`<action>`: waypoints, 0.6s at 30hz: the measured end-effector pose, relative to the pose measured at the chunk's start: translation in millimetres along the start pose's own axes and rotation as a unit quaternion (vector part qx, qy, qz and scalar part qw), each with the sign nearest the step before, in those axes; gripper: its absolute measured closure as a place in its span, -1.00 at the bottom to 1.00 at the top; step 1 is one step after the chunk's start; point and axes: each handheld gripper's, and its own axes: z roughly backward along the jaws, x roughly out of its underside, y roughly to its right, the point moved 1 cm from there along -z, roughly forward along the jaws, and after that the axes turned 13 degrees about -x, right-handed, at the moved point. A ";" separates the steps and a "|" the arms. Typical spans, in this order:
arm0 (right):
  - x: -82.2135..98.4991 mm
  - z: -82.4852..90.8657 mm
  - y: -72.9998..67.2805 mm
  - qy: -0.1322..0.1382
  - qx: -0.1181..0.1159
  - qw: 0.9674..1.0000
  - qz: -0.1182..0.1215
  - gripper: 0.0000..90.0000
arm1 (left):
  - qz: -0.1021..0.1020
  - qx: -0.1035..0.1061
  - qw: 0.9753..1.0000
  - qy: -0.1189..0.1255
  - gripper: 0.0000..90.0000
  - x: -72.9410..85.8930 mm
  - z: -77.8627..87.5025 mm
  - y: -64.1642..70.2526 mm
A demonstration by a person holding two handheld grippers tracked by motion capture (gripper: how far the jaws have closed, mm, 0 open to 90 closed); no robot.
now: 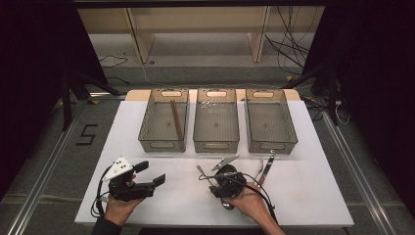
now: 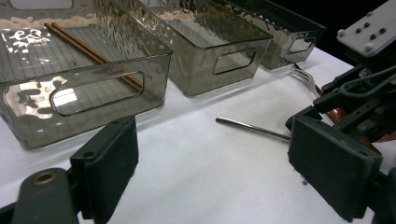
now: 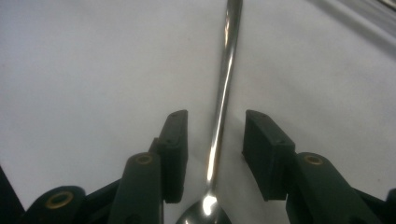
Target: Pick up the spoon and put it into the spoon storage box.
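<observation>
Low in the right gripper view, right gripper [image 3: 212, 154] parted around a spoon [image 3: 219, 121], pads clear of the handle on both sides, bowl at the bottom edge, handle running to the top of the frame over the white table [image 3: 84, 70]. In the high view, lower centre, same gripper [image 1: 221, 182] over the spoon [image 1: 227, 203], bowl poking out below the hand. Lower left, left gripper [image 1: 149, 174] wide open, nothing between the jaws. Just above the right hand, a fork [image 1: 266, 166] and more cutlery, type unclear. Farther up, mid-frame, three clear bins side by side: left bin [image 1: 147, 128] holding brown chopsticks [image 1: 176, 120], middle bin [image 1: 216, 142], right bin [image 1: 291, 129].
</observation>
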 end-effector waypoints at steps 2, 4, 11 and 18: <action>0.5 -1.3 -0.6 -0.005 0.002 1.000 0.003 0.42 | 0.001 0.000 1.000 0.002 -0.65 -0.2 0.2 0.2; 0.3 -1.3 -1.3 -0.007 0.009 1.000 0.003 0.49 | 0.000 0.001 1.000 0.003 -0.65 -0.3 0.3 0.4; 0.7 0.2 -1.0 -0.017 0.016 1.000 0.002 0.70 | -0.003 0.004 1.000 0.008 -0.65 -0.6 1.2 1.5; -1.2 0.7 -0.9 -0.030 0.023 0.999 -0.003 0.87 | -0.004 0.005 1.000 0.010 -0.65 -0.5 1.5 1.4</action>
